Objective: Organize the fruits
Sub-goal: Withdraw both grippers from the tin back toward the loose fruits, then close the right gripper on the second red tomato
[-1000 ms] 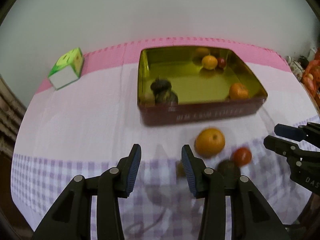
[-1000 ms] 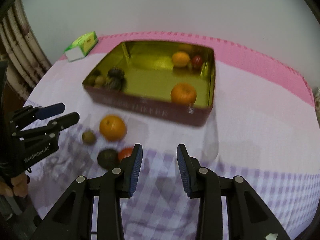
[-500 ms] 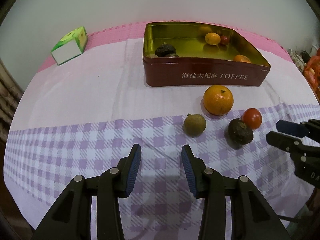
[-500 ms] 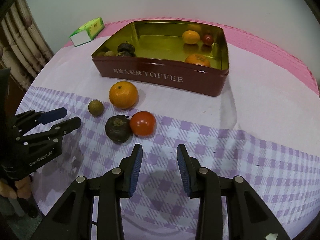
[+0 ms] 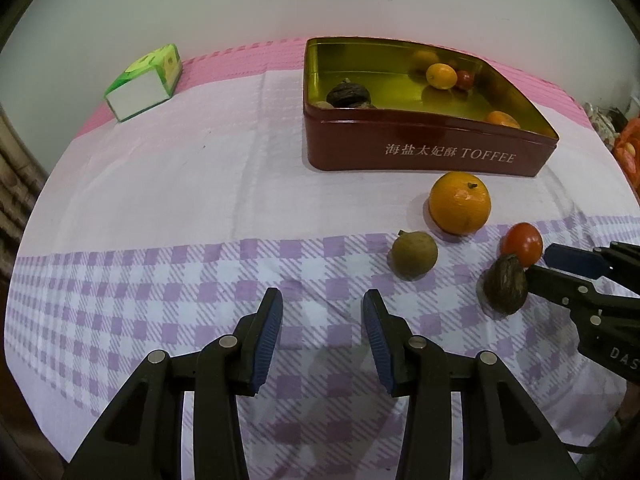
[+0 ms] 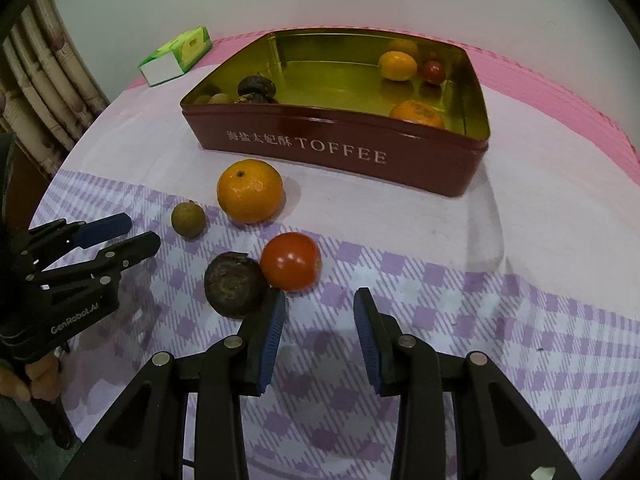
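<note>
Since a second ago I have brought both grippers down toward the cloth: the loose fruits have grown larger and slid toward the middle of each frame, and the blur has cleared. The left gripper (image 5: 322, 332) sits at the bottom centre of its view, jaws parted with only checked tablecloth (image 5: 160, 288) between them, gripping nothing. The right gripper (image 6: 320, 332) is likewise parted and empty at the bottom of its view; its left finger (image 6: 272, 332) lies just beside the dark wrinkled fruit (image 6: 234, 284), though I cannot tell whether they touch.

I keep both claws low and tilted down because the four loose fruits lie in a cluster in front of the tin: the orange (image 6: 250, 191) nearest it, the small brown-green fruit (image 6: 188, 220) to its left, and the red tomato (image 6: 291, 261) touching or nearly touching the dark fruit. I judge the tomato and the dark fruit the closest picks for the right claw.

The red toffee tin (image 6: 340, 152) stands open in the upper half of the frame. It already seems sorted: dark and small brownish fruits at its left end, two orange ones and a small red one at its right. A green tissue box (image 6: 176, 56) rests at upper left.
</note>
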`<action>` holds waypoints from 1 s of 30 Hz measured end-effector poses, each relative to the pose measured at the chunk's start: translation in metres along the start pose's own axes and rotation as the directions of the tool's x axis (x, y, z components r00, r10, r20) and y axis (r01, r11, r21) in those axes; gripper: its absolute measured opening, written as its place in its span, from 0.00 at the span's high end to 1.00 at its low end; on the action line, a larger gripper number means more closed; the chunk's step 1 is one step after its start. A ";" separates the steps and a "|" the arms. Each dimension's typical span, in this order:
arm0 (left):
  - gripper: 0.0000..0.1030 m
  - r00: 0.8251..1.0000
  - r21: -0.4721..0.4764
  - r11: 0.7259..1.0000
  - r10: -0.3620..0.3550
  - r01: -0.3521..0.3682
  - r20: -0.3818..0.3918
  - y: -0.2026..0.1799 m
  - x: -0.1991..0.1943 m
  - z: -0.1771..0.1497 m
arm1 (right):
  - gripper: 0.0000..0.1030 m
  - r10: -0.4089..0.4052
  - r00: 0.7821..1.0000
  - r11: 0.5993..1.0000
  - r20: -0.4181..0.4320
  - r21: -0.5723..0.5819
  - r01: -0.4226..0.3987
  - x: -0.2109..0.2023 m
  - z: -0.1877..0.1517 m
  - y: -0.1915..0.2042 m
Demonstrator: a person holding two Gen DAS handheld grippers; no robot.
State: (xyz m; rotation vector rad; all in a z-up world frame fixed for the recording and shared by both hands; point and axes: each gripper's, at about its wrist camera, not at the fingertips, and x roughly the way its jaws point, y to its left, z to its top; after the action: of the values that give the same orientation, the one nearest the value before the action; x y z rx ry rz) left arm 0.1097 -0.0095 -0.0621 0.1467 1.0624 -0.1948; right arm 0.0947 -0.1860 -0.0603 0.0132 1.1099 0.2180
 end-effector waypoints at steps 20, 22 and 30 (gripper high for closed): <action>0.58 1.000 0.005 1.000 -0.005 0.005 0.001 0.002 0.004 0.001 | 0.71 -0.017 1.000 0.997 0.022 -0.076 0.018 0.011 0.018 0.017; 0.58 1.000 0.006 1.000 -0.008 0.008 0.001 0.002 0.004 0.001 | 0.71 -0.020 1.000 0.997 0.024 -0.075 0.022 0.011 0.017 0.016; 0.58 1.000 0.011 1.000 -0.019 0.019 0.005 -0.002 0.006 0.004 | 0.71 -0.054 0.998 0.997 0.020 -0.046 0.054 0.008 0.014 0.002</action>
State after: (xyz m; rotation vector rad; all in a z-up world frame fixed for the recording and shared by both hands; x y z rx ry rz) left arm 0.1154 -0.0125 -0.0651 0.1464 1.0578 -0.2182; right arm 0.1105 -0.1810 -0.0605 -0.0561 1.0849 0.1949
